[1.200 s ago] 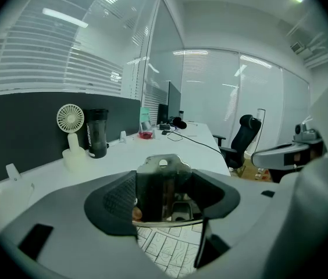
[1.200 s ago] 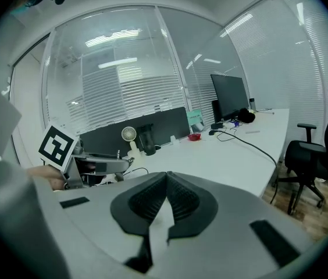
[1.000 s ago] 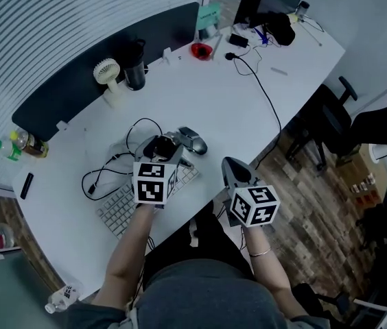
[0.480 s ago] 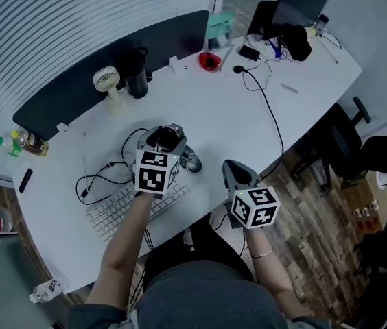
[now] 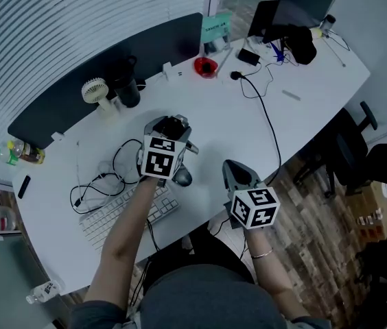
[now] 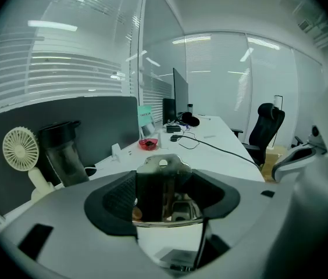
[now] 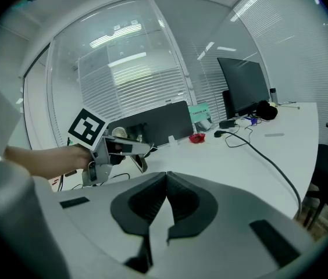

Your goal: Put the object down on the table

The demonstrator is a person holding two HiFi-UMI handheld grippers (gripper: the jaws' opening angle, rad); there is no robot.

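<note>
Head view: my left claw (image 5: pixel 171 124) reaches out over the white table (image 5: pixel 221 125), just beyond the mouse (image 5: pixel 182 177) and the keyboard (image 5: pixel 121 214). The metal object (image 5: pixel 173 127) shows only as a dark shape at its tip. My right claw (image 5: pixel 237 172) hangs off the table's near edge, well apart from the left.

Left gripper view: my left claw is clamped on the shiny metal object (image 6: pixel 159 193), which stands upright between the two jaws and fills the gap (its rounded top has a small pale spot). Beyond it the table runs on, with a fan (image 6: pixel 21 149) and a black jug (image 6: pixel 63 154) at the left and a red bowl (image 6: pixel 148 145) farther back.

Right gripper view: my right claw (image 7: pixel 166 176) is closed, jaws meeting, nothing between them. To its left, the left claw (image 7: pixel 130 150) holds the metal object (image 7: pixel 136 161) hanging down from its jaws over the table; my own claw hides its lower end.
</note>
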